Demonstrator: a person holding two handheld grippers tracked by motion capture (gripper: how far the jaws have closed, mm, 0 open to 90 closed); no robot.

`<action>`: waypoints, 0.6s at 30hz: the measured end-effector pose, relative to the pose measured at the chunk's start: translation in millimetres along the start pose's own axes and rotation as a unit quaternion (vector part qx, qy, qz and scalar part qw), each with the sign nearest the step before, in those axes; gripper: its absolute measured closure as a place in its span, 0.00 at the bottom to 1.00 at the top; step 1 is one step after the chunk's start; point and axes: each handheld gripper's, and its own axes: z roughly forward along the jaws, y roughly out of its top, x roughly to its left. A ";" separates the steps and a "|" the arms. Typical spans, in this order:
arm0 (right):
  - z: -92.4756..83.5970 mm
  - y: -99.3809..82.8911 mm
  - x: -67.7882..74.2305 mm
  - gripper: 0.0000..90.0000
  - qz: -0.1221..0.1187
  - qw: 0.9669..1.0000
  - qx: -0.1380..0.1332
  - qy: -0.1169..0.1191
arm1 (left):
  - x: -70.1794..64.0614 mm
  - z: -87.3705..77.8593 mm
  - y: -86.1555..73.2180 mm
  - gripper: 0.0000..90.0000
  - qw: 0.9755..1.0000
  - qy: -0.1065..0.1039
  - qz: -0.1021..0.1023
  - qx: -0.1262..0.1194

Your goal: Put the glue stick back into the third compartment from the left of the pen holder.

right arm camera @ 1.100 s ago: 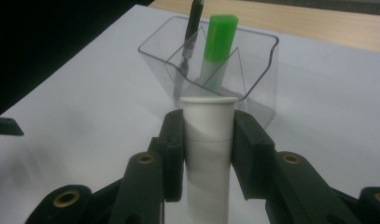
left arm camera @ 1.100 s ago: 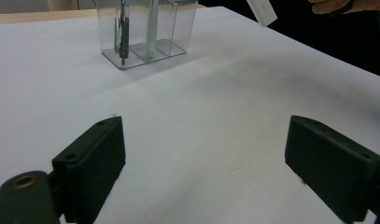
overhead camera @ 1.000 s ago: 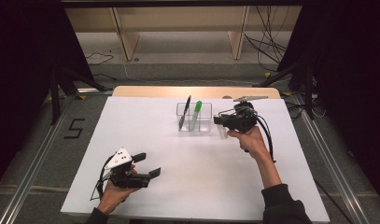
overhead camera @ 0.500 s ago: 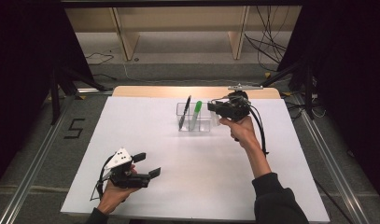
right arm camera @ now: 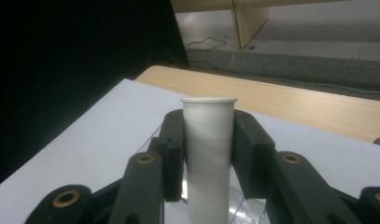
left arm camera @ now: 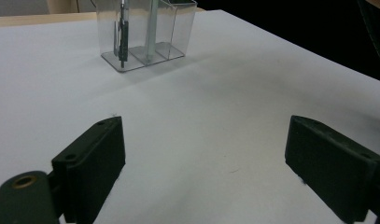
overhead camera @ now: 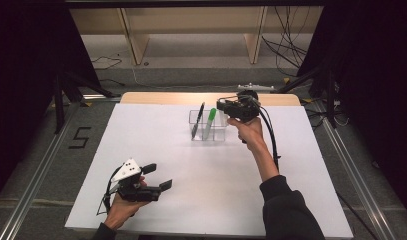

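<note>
My right gripper [overhead camera: 230,107] hovers over the right end of a clear divided organizer [overhead camera: 209,131] at the far middle of the white sheet. It is shut on a white cylinder [right arm camera: 209,121] that stands upright between its jaws, rim on top. In the organizer lean a black pen [overhead camera: 198,120] and a green marker [overhead camera: 210,120]. My left gripper [overhead camera: 158,176] rests low at the front left, open with nothing between its jaws [left arm camera: 213,163]. Ahead of it stand the organizer [left arm camera: 178,28] and the black pen [left arm camera: 123,39].
A white sheet [overhead camera: 241,190] covers the table, with a wooden strip [overhead camera: 161,98] bare along the far edge. A small white tool [overhead camera: 252,87] lies on the floor beyond. Dark curtains and stands flank both sides. A cable [overhead camera: 271,140] trails down my right forearm.
My right gripper has moved left and toward the far edge, rising a little, from beside the organizer's right end to above it, still shut on the white cylinder. The left gripper has stayed put.
</note>
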 end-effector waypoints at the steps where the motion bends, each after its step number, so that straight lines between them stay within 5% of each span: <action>1: 1.1 0.9 0.1 0.75 -0.001 1.000 -0.001 -0.002 | 0.0 0.1 -0.1 0.13 1.000 0.000 0.000 0.000; 18: 16.4 9.7 -1.5 0.75 -0.007 0.999 -0.016 -0.031 | 0.4 -0.1 0.0 0.13 1.000 -0.001 -0.001 0.000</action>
